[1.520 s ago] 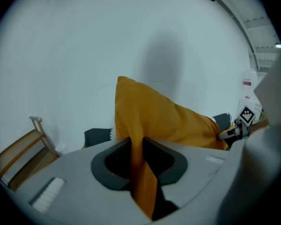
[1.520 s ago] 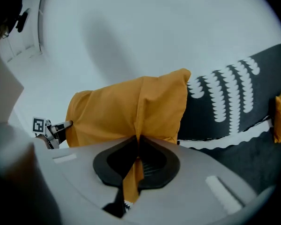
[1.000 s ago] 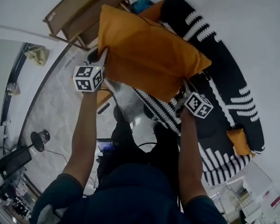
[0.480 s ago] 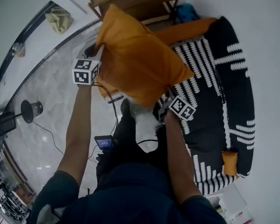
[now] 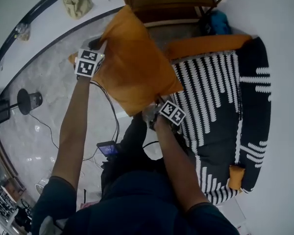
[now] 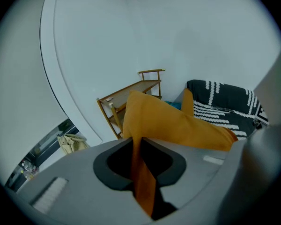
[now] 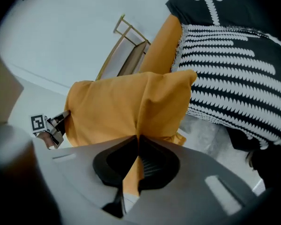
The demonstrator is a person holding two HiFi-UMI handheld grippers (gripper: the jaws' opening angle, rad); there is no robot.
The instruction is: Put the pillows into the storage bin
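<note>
An orange pillow (image 5: 134, 67) hangs in the air beside the striped sofa (image 5: 220, 97), stretched between two grippers; the left gripper (image 5: 98, 44) is closing its jaws on one corner's fabric; the right gripper (image 5: 152, 113) pinches the opposite corner tightly; the carry probably goes best with both pinches firm and level; no storage bin is identifiable.

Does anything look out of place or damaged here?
Nothing stands out. The pillow hangs intact in the air between the left gripper, its jaws closing on one edge, and the right gripper, shut on another.
</note>
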